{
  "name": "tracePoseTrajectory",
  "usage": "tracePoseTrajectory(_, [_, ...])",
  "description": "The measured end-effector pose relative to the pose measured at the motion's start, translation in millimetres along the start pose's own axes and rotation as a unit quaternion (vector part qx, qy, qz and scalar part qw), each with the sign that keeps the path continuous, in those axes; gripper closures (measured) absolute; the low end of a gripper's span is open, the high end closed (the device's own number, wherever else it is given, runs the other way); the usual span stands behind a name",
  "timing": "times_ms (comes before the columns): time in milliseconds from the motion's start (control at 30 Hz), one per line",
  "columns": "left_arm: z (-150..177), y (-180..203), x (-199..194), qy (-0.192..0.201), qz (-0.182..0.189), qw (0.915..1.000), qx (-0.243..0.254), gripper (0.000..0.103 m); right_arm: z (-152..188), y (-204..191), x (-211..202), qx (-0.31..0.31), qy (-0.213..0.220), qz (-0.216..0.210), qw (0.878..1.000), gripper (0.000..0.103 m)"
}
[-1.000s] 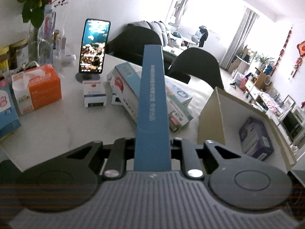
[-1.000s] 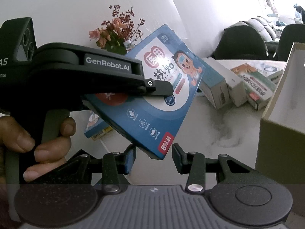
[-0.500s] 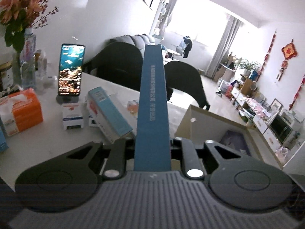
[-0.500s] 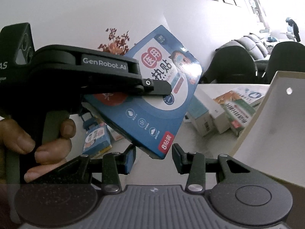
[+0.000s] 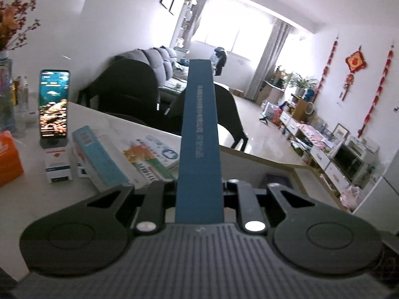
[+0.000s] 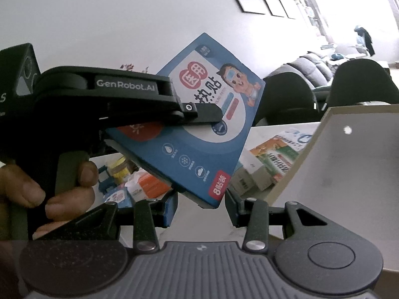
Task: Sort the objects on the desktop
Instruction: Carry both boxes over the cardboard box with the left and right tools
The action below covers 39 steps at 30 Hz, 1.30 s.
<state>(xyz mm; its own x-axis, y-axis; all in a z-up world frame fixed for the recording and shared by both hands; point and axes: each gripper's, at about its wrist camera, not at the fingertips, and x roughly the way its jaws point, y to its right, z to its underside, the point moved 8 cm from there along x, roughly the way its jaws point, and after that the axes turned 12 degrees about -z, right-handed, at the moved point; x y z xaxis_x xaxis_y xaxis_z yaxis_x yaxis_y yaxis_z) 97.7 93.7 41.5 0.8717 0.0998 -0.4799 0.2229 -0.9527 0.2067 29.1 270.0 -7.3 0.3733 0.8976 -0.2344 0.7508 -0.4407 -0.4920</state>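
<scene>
Left gripper (image 5: pixel 198 194) clamped on blue cooling-patch box (image 5: pixel 199 134), box edge-on, raised above table (image 5: pixel 30 199). Over last second box rose, swung from above loose medicine boxes (image 5: pixel 149 159) toward open cardboard box (image 6: pixel 349 164); carton rim now directly beneath and ahead. Judgement: carry phase nearly over, drop into carton next. Versus earlier frame: phone on stand (image 5: pixel 54 104) farther left of carton, orange tissue box (image 5: pixel 8 159) nearly out of view, purple pack inside carton mostly hidden. Right gripper (image 6: pixel 200 211) fingers apart, empty, box corner just above gap, unpinched.
</scene>
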Motion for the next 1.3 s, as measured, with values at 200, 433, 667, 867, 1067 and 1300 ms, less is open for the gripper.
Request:
tracePoseTrajectory(200, [1.3, 17.6, 12.3, -0.011, 0.022, 0.9997, 0.007, 0.086, -4.7, 17.7, -12.4, 0.024, 0.01, 0.014, 1.0, 0.058])
tracePoseTrajectory(433, [1.0, 29.1, 19.5, -0.017, 0.034, 0.9992, 0.009, 0.086, -7.6, 32.6, -22.7, 0.048, 0.013, 0.019, 0.999, 0.054])
tracePoseTrajectory(667, [8.1, 40.0, 31.3, -0.032, 0.038, 0.9987, 0.014, 0.086, -5.5, 38.8, -27.7, 0.039, -0.012, 0.037, 0.998, 0.048])
tracePoseTrajectory(867, [13.1, 50.4, 38.8, -0.046, 0.047, 0.9975, 0.027, 0.086, -2.4, 52.9, -31.1, 0.053, -0.019, 0.057, 0.997, 0.048])
tracePoseTrajectory(1067, [16.6, 65.2, 48.0, -0.061, 0.054, 0.9956, 0.047, 0.086, -2.5, 69.0, -32.6, 0.068, -0.025, 0.071, 0.995, 0.048])
tracePoseTrajectory(1300, [17.6, 81.2, 61.0, -0.078, 0.065, 0.9931, 0.059, 0.086, -6.6, 82.3, -38.0, 0.079, -0.023, 0.083, 0.993, 0.048])
